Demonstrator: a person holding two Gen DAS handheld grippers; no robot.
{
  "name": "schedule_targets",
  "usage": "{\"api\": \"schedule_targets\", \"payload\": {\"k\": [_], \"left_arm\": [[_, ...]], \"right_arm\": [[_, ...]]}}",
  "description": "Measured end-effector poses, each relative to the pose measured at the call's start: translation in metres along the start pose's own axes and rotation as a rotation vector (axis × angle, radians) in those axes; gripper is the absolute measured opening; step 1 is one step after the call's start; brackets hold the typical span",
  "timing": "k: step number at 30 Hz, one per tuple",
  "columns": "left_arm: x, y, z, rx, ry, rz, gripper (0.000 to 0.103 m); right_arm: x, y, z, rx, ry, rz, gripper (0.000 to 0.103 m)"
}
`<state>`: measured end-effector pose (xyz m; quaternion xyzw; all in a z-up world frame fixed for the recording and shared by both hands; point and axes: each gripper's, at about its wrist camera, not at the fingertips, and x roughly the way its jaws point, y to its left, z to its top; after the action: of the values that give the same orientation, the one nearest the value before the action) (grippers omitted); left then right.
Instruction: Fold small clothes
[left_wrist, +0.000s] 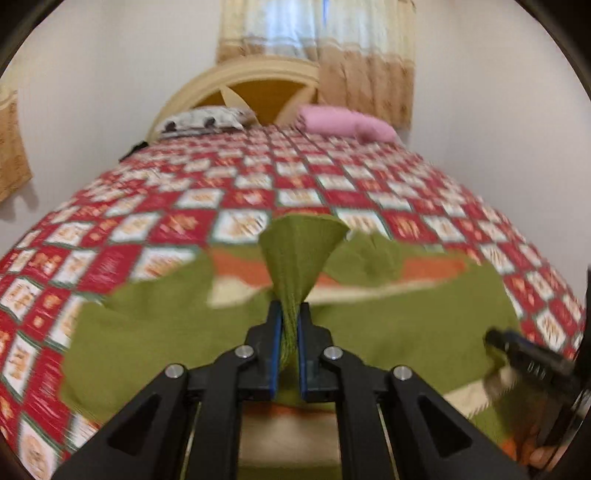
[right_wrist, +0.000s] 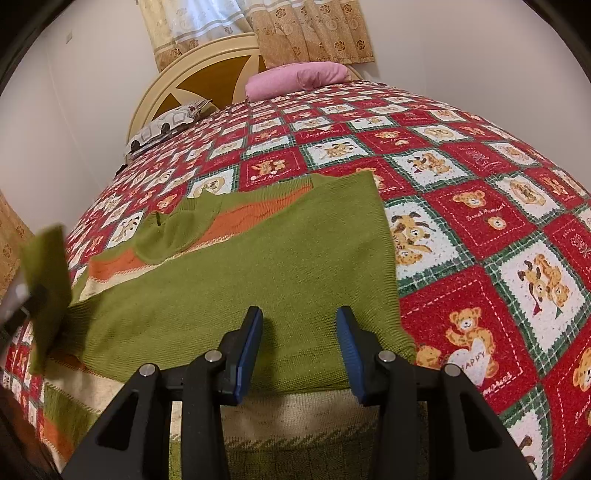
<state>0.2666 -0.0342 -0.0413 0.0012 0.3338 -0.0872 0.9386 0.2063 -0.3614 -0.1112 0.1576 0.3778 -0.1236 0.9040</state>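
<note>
Green sweater (right_wrist: 236, 280) flat on the bed (right_wrist: 480, 229); my left hand-held gripper (left_wrist: 290, 325) is clamped on its cuff to fold the sleeve across, right hand-held gripper (right_wrist: 299, 332) hovering apart near the hem.

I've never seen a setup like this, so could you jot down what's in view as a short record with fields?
place: a bed with a red teddy-bear quilt
garment: green sweater with orange and cream stripes, spread on the quilt
left tool: shut on a bunched fold of the sweater, lifted off the bed
right tool: jaws apart over the sweater's near edge, gripping nothing
pillows: pink pillow and patterned pillow by the headboard
behind: curtains on a pale wall
</note>
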Motion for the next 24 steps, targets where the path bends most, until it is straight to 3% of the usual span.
{"api": "schedule_targets", "payload": {"k": [3, 6, 9, 10, 13, 16, 19, 20, 22, 24], "left_arm": [[0.003, -0.005, -0.01, 0.009, 0.055, -0.025, 0.01], [-0.021, 0.002, -0.018, -0.006, 0.043, -0.062, 0.021], [-0.046, 0.025, -0.028, -0.057, 0.018, -0.043, 0.055], [-0.048, 0.03, -0.032, -0.074, 0.01, -0.027, 0.059], [-0.058, 0.062, -0.049, -0.124, 0.015, 0.051, 0.059], [-0.057, 0.086, -0.066, -0.188, 0.038, 0.141, 0.058], [-0.053, 0.104, -0.073, -0.32, 0.049, 0.17, 0.058], [-0.055, 0.109, -0.074, -0.349, 0.039, 0.193, 0.058], [-0.056, 0.117, -0.077, -0.393, 0.034, 0.216, 0.058], [-0.054, 0.125, -0.082, -0.44, 0.049, 0.211, 0.058]], "right_arm": [[0.0, -0.001, 0.0, 0.001, 0.0, 0.001, 0.043], [0.0, -0.001, 0.0, 0.003, -0.001, 0.004, 0.043], [0.001, 0.0, 0.0, 0.013, -0.003, 0.012, 0.043], [0.001, 0.001, 0.001, 0.013, 0.002, 0.012, 0.043], [-0.005, 0.011, 0.008, -0.005, 0.004, 0.009, 0.043], [-0.025, 0.042, 0.014, -0.027, -0.035, 0.119, 0.045], [-0.021, 0.094, 0.013, -0.062, 0.037, 0.294, 0.067], [-0.015, 0.109, 0.01, -0.085, 0.064, 0.315, 0.067], [-0.001, 0.142, 0.003, -0.144, 0.104, 0.326, 0.067], [0.017, 0.169, -0.005, -0.206, 0.142, 0.283, 0.067]]}}
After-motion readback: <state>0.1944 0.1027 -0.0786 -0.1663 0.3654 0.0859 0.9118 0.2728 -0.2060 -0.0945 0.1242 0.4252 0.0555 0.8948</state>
